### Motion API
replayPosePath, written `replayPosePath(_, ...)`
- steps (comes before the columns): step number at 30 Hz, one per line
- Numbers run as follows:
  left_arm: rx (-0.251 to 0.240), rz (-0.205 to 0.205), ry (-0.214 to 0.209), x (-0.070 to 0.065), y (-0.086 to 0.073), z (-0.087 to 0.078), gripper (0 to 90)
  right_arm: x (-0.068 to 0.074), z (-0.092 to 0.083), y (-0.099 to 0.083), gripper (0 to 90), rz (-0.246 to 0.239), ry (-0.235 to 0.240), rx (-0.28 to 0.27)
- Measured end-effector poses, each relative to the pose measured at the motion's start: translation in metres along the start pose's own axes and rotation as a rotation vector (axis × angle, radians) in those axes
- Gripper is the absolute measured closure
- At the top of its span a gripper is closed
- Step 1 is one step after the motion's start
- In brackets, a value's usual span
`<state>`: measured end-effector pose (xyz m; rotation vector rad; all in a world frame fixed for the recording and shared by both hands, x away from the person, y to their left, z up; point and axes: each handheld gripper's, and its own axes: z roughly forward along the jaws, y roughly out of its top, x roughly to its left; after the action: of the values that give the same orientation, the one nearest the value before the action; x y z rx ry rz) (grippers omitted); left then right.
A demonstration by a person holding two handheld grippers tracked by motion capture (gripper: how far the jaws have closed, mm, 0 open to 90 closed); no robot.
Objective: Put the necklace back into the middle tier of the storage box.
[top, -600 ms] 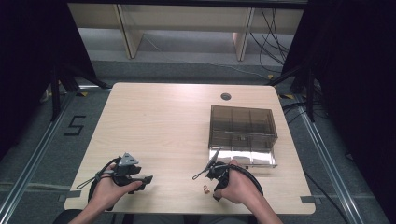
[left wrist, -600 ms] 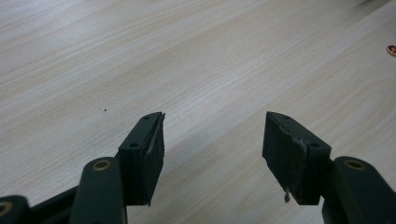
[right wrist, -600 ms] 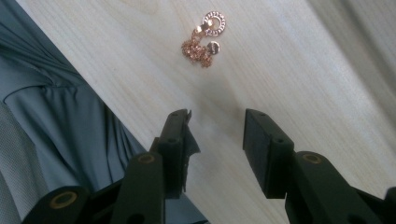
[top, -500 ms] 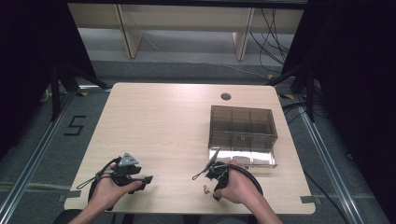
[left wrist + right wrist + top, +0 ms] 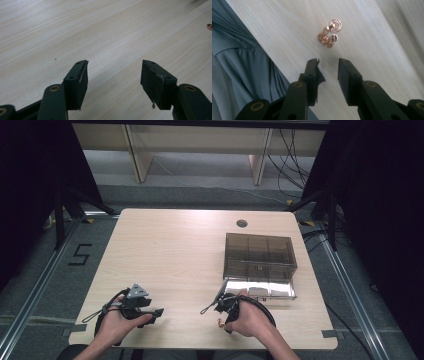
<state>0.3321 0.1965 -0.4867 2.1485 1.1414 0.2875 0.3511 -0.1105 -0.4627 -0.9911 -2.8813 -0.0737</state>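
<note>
necklace (image 5: 329,33), rose-gold chain bunched up with a ring pendant, lies on the worktop (image 5: 180,255) near its front edge, well short of the smoke-tinted organiser box (image 5: 259,256) and to the near-left of it. box has divided compartments; its bottom drawer (image 5: 257,289) is pulled out toward the person. nothing of the chain can be seen in the drawer.

right gripper (image 5: 328,66) hangs just above and in front of the necklace, jaws spread with a gap between them, nothing pinched, pads clear of the chain. in the high view the right gripper (image 5: 223,304) sits close beside the drawer's left corner, necklace a small speck by the hand.

left gripper (image 5: 113,75) well off to the left of the box, low over bare worktop, jaws spread wide, nothing between them.

judgement: work looks like putting the necklace away in the box. drawer already open, so that part reads as done. pick-up not yet made; left to do: close on the chain, lift, carry to the drawer, drop, likely push drawer shut.
</note>
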Motion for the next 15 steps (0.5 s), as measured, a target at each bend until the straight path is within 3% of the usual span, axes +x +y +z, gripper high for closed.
replayPosePath(10,0.004,-0.001,0.000,-0.0001,0.0003,0.0002,38.4,-0.0006,0.0029,0.0081,72.5,-0.025,-0.005,-0.010)
replayPosePath(15,0.005,-0.002,0.002,-0.0002,0.0004,0.0004,38.4,0.0015,0.0045,0.0102,72.6,-0.006,0.000,-0.013)
